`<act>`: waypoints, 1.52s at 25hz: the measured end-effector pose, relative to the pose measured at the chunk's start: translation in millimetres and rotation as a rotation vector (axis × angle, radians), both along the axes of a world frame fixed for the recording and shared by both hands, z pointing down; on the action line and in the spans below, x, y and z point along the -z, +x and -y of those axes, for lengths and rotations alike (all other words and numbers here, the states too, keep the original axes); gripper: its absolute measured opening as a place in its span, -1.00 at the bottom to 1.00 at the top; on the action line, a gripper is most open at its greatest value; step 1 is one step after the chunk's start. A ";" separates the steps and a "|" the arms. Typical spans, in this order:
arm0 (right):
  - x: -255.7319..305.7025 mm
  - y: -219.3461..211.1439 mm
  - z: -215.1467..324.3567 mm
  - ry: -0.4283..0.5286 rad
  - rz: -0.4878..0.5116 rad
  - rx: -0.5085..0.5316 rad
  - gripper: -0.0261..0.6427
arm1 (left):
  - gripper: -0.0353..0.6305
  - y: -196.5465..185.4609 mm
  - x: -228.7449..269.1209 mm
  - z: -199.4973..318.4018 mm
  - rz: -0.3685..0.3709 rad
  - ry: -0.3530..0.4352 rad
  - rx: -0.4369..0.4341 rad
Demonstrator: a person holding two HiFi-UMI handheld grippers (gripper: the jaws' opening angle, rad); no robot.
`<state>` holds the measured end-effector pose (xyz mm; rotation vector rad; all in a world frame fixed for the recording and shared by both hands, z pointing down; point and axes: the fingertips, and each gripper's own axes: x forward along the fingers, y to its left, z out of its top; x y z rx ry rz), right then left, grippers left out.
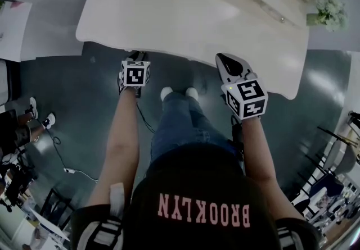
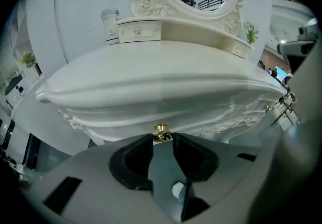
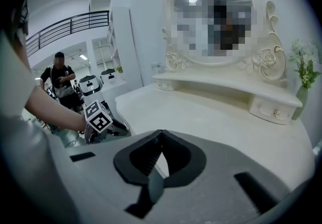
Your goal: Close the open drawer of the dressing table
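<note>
Behind the left gripper (image 1: 136, 57), a "BROOKLYN" shirt (image 1: 197, 184) (black)

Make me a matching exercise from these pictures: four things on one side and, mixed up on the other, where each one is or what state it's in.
Things
1. left gripper
2. right gripper
3. gold knob
4. flower vase

Place or state
A. stands at the right end of the dressing table
B. jaws together, nothing between them
C. sits below that table's front edge
D. jaws apart

Right pairs: 1-D, 2-B, 3-C, 4-A
</note>
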<state>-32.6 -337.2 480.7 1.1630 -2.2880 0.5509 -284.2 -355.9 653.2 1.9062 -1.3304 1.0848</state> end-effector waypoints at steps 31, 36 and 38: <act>5.6 6.7 -35.4 0.026 0.000 0.034 -0.93 | -0.51 3.6 7.1 -16.0 -0.056 0.019 0.227; 6.3 9.6 -45.4 0.029 0.020 0.049 -0.93 | -0.52 4.1 32.2 -23.0 -0.037 0.073 0.263; 8.2 9.7 -48.2 0.035 0.025 0.058 -0.93 | -0.52 4.4 39.4 -26.6 -0.033 0.092 0.267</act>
